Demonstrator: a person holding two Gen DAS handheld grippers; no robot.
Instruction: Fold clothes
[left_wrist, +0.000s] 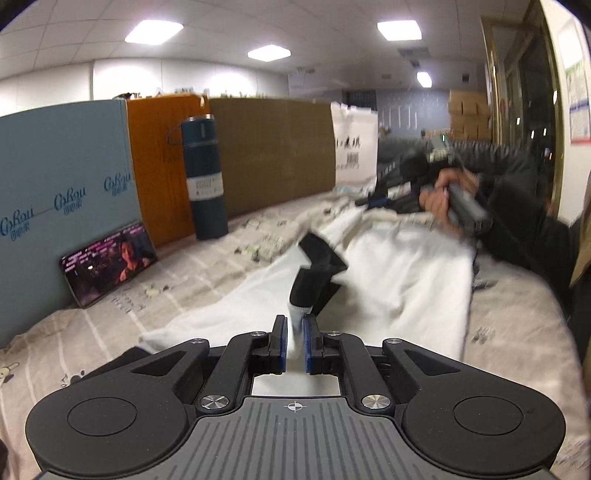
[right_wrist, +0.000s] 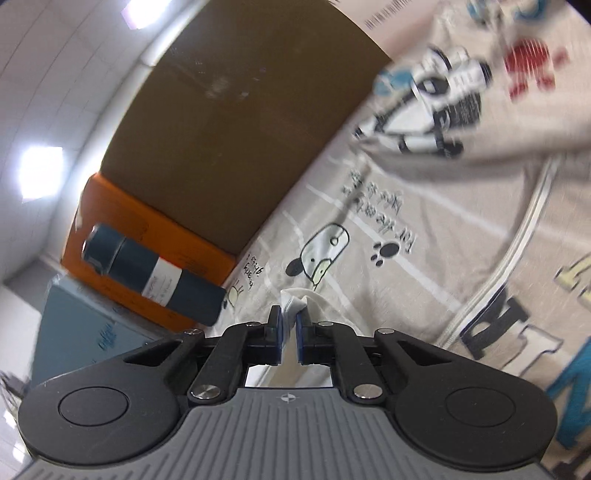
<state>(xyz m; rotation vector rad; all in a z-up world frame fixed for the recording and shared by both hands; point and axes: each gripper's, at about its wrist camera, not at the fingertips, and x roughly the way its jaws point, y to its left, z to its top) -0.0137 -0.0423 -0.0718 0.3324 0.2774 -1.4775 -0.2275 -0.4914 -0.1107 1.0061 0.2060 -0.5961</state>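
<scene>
The left gripper (left_wrist: 294, 341) is clamped on a bunched edge of the white garment (left_wrist: 399, 273), the white cloth pinched between its blue pads (left_wrist: 281, 343). From that pinch the cloth rises toward 12 o'clock, where a black trim piece (left_wrist: 317, 266) of the garment folds over. The rest of the white garment spreads across the patterned bedsheet (left_wrist: 155, 302) toward 2 o'clock, reaching the person's hand (left_wrist: 439, 199), which grips the other tool's handle at about 2 o'clock in the left wrist view; that area is blurred.

In the right wrist view the picture is tilted. The right gripper (right_wrist: 289, 338) is likewise closed on a small fold of white cloth (right_wrist: 295, 301), which pokes out just past the fingertips (right_wrist: 275, 317) at 12 o'clock. Beyond it lies the bedsheet (right_wrist: 369, 229) with its cartoon print, and a raised, blurred fold of printed fabric (right_wrist: 443, 103) sits at 1 o'clock.

A dark blue bottle (left_wrist: 205, 177) stands upright on the sheet at 11 o'clock of the left gripper, just in front of an orange box (left_wrist: 159, 158) and beside a brown cardboard panel (left_wrist: 277, 151). A phone (left_wrist: 109, 262) with a lit screen leans against a light blue box (left_wrist: 62, 177) at 10 o'clock.
</scene>
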